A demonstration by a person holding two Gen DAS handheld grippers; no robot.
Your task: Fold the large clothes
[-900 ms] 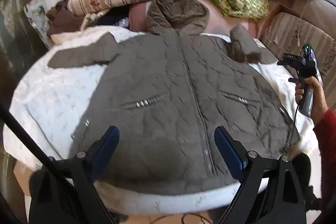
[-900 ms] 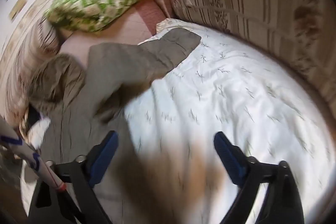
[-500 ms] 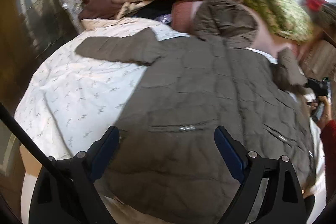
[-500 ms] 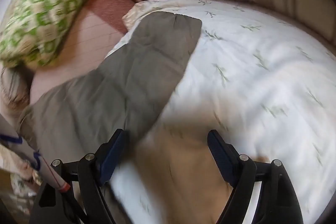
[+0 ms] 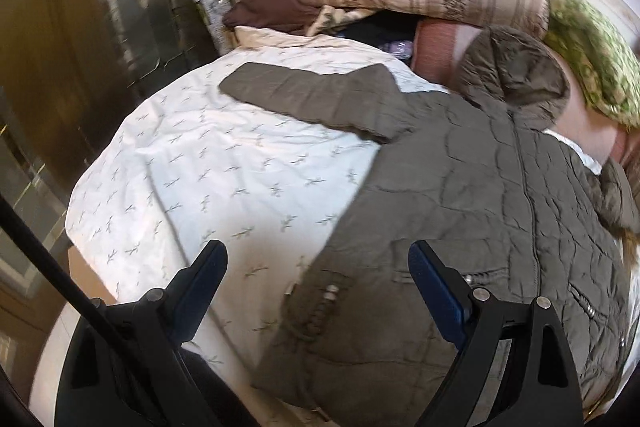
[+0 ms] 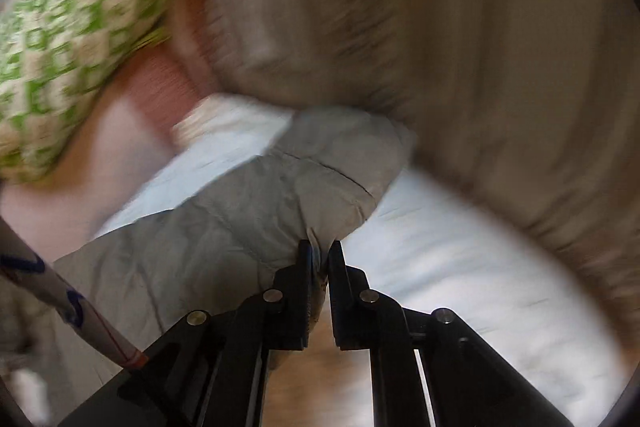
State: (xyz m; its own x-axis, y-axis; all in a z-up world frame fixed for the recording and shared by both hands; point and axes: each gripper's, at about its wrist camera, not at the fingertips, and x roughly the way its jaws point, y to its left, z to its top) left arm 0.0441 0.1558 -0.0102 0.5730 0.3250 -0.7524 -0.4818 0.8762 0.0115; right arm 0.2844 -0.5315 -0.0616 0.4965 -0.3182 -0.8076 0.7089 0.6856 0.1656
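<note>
Right wrist: right tool (image 6: 320, 259) pinches jacket sleeve (image 6: 320, 167); left tool (image 5: 318, 267) gapes empty.

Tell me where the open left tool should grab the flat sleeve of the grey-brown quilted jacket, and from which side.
Grip the outstretched sleeve at its cuff end, coming from the bare side of the white sprig-print bedspread. It lies flat, pointing away from the grey-brown quilted jacket, so the cuff edge is free; the left tool is open.

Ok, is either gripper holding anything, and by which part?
The right gripper pinches the jacket's sleeve at its edge near the cuff. The left gripper holds nothing.
</note>
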